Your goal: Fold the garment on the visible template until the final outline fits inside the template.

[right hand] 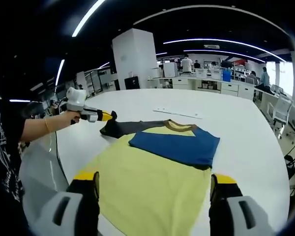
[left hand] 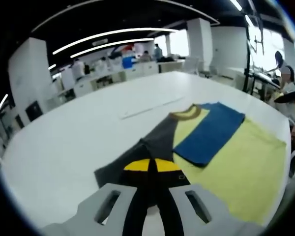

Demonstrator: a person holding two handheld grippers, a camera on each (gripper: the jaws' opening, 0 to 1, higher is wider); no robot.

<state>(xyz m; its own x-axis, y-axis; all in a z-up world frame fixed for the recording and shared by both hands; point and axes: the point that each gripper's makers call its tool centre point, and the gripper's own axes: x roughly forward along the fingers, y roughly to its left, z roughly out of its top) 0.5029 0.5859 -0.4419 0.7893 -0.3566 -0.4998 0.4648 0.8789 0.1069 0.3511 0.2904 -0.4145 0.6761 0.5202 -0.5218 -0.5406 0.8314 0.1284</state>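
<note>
A yellow T-shirt (right hand: 147,189) lies flat on the white table (right hand: 236,123), its body (left hand: 236,167) towards the table's edge. The blue sleeve (right hand: 179,145) is folded across the chest (left hand: 211,130). My left gripper (left hand: 150,166) is shut on the end of the dark grey sleeve (left hand: 157,140). In the right gripper view the left gripper (right hand: 109,116), held by a hand, pinches that sleeve (right hand: 125,128) at the shirt's far left. My right gripper (right hand: 155,179) hangs open above the shirt's near hem, its jaws wide apart and holding nothing.
A thin pale strip (left hand: 152,108) lies on the table beyond the brown collar (right hand: 179,126). Desks with several people (right hand: 206,78) stand behind, and a white pillar (right hand: 135,59). A seated person (left hand: 290,93) is at the table's right edge.
</note>
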